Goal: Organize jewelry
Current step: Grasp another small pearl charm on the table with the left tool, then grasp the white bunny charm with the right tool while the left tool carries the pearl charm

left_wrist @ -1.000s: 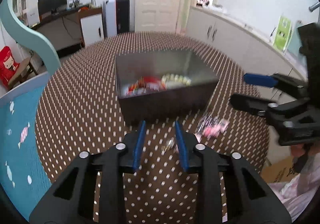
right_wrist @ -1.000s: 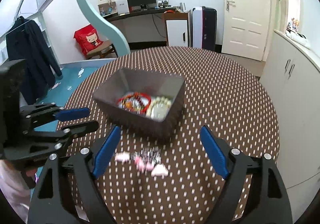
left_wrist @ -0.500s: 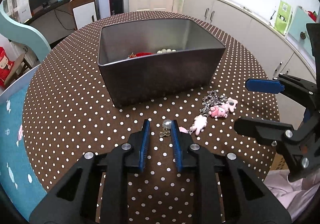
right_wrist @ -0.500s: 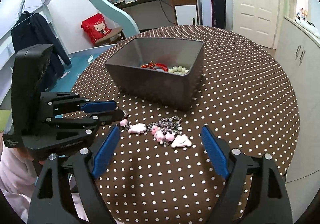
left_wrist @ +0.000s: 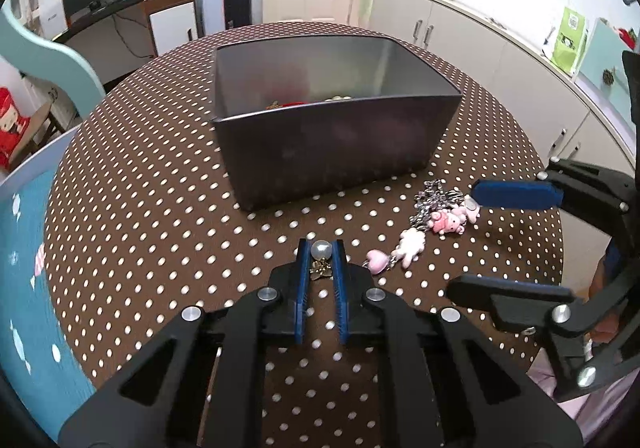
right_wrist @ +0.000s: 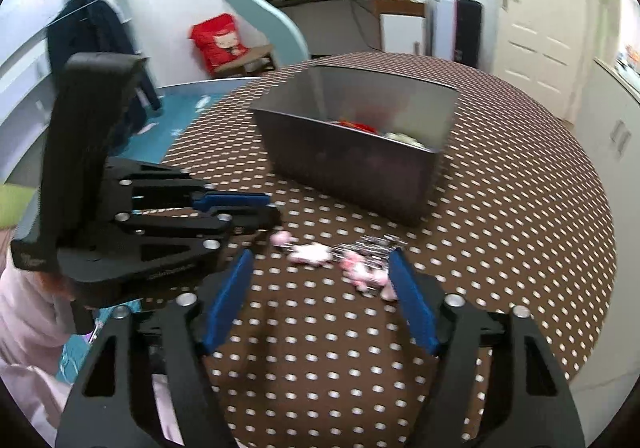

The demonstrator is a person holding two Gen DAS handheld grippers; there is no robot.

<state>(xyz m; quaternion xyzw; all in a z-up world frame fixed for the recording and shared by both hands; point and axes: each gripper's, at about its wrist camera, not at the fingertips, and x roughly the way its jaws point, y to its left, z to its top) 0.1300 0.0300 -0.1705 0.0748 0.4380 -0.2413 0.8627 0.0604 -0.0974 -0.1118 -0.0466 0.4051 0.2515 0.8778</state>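
My left gripper is shut on a small pearl earring with a gold charm, low over the dotted table in front of the dark grey box. The box holds red and pearl jewelry. A pink charm bracelet with a silver chain lies on the table right of the left gripper. My right gripper is open, its fingers spread around the blurred charm bracelet. The left gripper shows at the left of the right wrist view. The right gripper shows at the right of the left wrist view.
The round table has a brown dotted cloth and its edge runs close behind both grippers. A teal mat lies on the floor to the left. White cabinets stand to the right.
My left gripper has closed onto the pearl earring. My right gripper has moved forward and down so its open fingers now flank the pink charm bracelet.
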